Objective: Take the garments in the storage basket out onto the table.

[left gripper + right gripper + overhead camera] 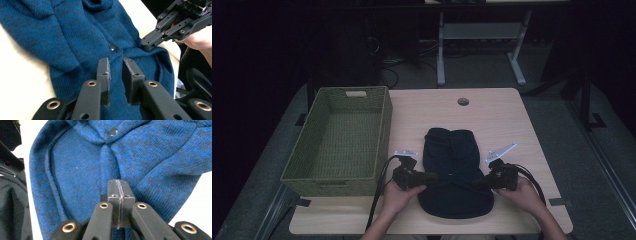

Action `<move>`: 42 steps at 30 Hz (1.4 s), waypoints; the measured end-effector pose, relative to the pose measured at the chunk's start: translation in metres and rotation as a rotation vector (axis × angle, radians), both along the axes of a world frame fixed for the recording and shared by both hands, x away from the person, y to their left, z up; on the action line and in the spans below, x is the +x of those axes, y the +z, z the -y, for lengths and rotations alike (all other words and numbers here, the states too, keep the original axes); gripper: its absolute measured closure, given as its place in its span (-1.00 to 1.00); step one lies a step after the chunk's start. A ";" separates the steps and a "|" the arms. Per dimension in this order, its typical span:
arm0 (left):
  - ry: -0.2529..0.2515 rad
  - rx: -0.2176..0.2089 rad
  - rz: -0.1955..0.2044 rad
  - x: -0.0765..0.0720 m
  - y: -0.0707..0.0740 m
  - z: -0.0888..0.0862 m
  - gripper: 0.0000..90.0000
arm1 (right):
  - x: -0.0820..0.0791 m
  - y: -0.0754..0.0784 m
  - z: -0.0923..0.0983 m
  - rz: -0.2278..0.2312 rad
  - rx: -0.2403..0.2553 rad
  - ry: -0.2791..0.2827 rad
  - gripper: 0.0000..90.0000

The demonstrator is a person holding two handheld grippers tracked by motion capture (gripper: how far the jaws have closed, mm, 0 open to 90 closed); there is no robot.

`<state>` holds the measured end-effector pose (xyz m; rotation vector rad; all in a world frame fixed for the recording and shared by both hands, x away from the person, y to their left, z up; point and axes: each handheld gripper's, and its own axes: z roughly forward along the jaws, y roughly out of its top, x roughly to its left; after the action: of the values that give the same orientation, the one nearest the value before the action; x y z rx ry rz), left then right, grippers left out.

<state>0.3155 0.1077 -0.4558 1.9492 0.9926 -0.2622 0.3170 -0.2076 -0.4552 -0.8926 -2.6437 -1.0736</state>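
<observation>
The right hand-held gripper [119,195] has its jaws pressed together on a fold of the blue knitted garment [140,152]. The left hand-held gripper [115,75] stands with jaws a little apart over the same cloth, pinching nothing. I judge they prepare folding. The garment lies on the worktop [502,115], beside the green basket [307,170]

A green woven basket [337,142] stands on the left part of the light wooden bench [492,112]. The bench has a round hole [463,102] near its far edge.
</observation>
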 end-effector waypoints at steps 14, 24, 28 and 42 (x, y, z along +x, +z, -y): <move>0.070 0.044 0.018 -0.002 -0.002 -0.011 0.65 | -0.003 -0.001 0.001 0.003 0.000 -0.003 0.97; 0.082 0.083 0.021 0.023 -0.005 0.015 0.70 | 0.017 -0.004 -0.002 0.011 0.005 -0.095 0.99; 0.122 0.120 -0.007 0.028 -0.012 0.009 0.76 | 0.019 -0.010 -0.003 0.006 -0.018 -0.106 0.99; 0.105 0.052 0.040 0.025 -0.005 0.010 0.62 | 0.024 0.000 -0.001 0.015 0.038 -0.141 0.99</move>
<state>0.3401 0.0978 -0.4604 1.9338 1.0816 -0.1391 0.3412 -0.2064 -0.4549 -1.0816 -2.5959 -1.1618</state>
